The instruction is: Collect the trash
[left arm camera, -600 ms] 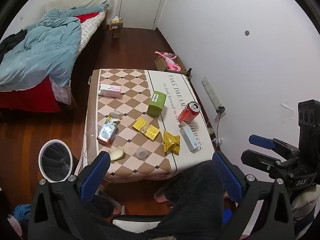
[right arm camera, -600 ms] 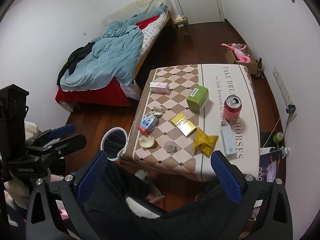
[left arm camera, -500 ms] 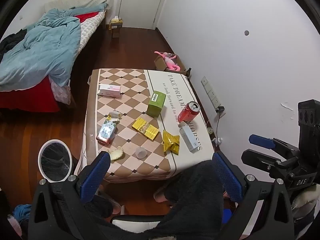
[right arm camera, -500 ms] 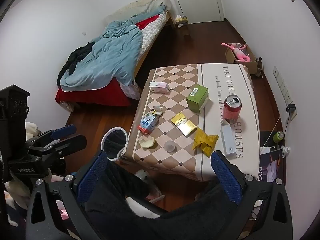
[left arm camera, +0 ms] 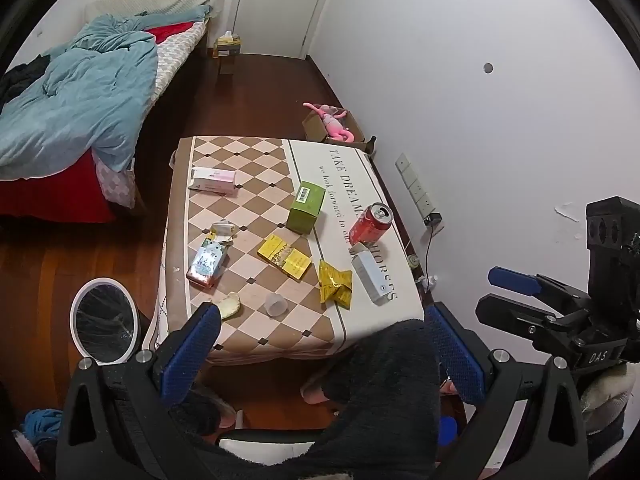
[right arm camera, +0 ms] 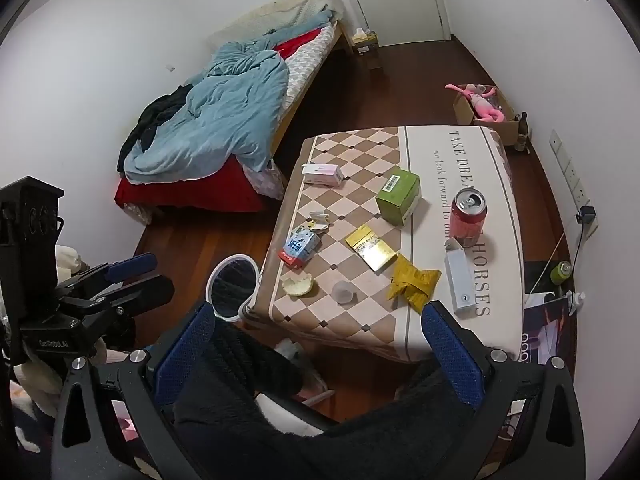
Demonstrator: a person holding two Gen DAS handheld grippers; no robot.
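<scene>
Both grippers are hovering above the near edge of the surface (left arm camera: 360, 168), well apart from the trash; the left gripper (left arm camera: 318, 344) is keeping its jaws released and wide, grasping nothing; the right gripper (right arm camera: 318, 344) is doing the same, its jaws spread with only a dark sleeve showing between them.

The trash is lying scattered on the checkered cloth; a red can (left arm camera: 370, 224) is standing upright near the printed lettering; a green box (left arm camera: 306, 206) is sitting just beside it toward the middle; a pink box (left arm camera: 212, 180) is lying at the far left corner; a yellow packet (left arm camera: 284, 258) and a crumpled yellow wrapper (left arm camera: 335, 286) are lying near each other; a small blue carton (left arm camera: 208, 262) is lying on its side; a clear cup (left arm camera: 275, 304) and a pale scrap (left arm camera: 230, 304) are resting near the front edge; a long white box (left arm camera: 370, 278) is lying beside the can.

A white round bin (left arm camera: 104, 326) is standing on the floor at the left of the surface.
</scene>
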